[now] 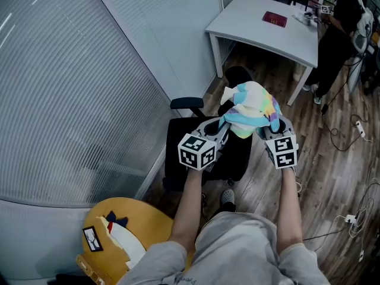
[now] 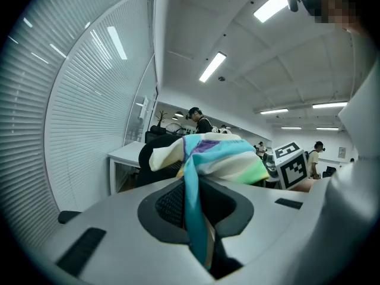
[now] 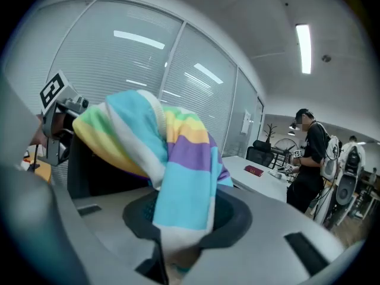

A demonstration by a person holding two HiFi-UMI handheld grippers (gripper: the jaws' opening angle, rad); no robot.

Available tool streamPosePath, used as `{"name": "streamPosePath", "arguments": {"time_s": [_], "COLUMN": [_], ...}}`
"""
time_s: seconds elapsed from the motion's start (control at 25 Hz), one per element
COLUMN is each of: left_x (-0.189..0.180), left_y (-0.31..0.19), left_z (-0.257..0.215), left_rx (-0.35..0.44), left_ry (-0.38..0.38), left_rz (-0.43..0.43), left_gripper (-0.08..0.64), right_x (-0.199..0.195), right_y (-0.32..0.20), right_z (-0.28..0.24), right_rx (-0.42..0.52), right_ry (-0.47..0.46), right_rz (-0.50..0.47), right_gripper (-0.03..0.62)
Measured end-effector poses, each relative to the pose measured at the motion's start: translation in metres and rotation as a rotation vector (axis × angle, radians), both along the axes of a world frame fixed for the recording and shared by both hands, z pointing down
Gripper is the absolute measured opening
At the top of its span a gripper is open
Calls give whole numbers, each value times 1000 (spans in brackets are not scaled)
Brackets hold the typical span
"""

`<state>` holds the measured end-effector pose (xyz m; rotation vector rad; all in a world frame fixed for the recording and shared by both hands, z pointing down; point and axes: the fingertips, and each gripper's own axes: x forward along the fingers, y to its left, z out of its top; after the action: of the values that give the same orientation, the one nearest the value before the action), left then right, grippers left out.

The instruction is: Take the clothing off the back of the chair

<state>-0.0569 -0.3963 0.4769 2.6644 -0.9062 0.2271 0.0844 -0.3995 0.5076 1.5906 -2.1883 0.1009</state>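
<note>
In the head view the striped clothing (image 1: 252,110) is a bunched bundle hanging between the two grippers, just beyond their tips and above the far part of the black chair (image 1: 205,156). The left gripper (image 1: 223,127) meets its left end and the right gripper (image 1: 262,130) its right end. The bundle's long axis therefore runs left to right from one gripper to the other, and neither hand is nearer than the other. This view does not show whether cloth still touches the chair back. I judge that the coming move is a joint lift, up and back toward the person. A white table (image 1: 261,31) with a red book (image 1: 274,19) stands far right.

The left gripper view settles that grip, which the head view leaves unclear. The jaws are pinched together on a narrow turquoise fold running down between them, with the rest of the bundle heaped just past the tips. The dark chair back shows behind the cloth on the left, and the right gripper's marker cube on the right.

The right gripper view shows its jaws clamped on a broader band of turquoise and white, with purple and yellow stripes rising above. Only here does the chair's dark back appear directly below the left part of the bundle, very near it. A standing person (image 3: 310,156) is far right.
</note>
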Motion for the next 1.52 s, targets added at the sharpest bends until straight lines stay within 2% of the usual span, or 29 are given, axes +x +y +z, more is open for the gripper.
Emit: {"name": "streamPosePath", "arguments": {"time_s": [0.16,0.48,0.68,0.92,1.08,1.52], "left_x": [-11,-12,-4,4,16,43], "left_y": [-1,18,37,58,90,160], "left_z": [-14,-44,-55,-70,-69,-56], "left_rx": [18,75,95,117,120,95], "left_ry": [-7,-7,7,4,-1,-5], "left_rz": [-52,-83,-78,-80,-85,-91], "left_gripper": [61,60,61,60,61,61], "right_x": [6,-4,-8,-8,5,33], "right_y": [2,20,51,86,120,191], "right_z": [-29,-97,-122,-129,-124,-112], "right_rx": [61,192,239,272,285,309], "right_ry": [-88,-187,-298,-388,-432,-498], "right_rz": [38,-6,-39,-44,-36,-29], "right_gripper": [124,123,124,124,124,124]}}
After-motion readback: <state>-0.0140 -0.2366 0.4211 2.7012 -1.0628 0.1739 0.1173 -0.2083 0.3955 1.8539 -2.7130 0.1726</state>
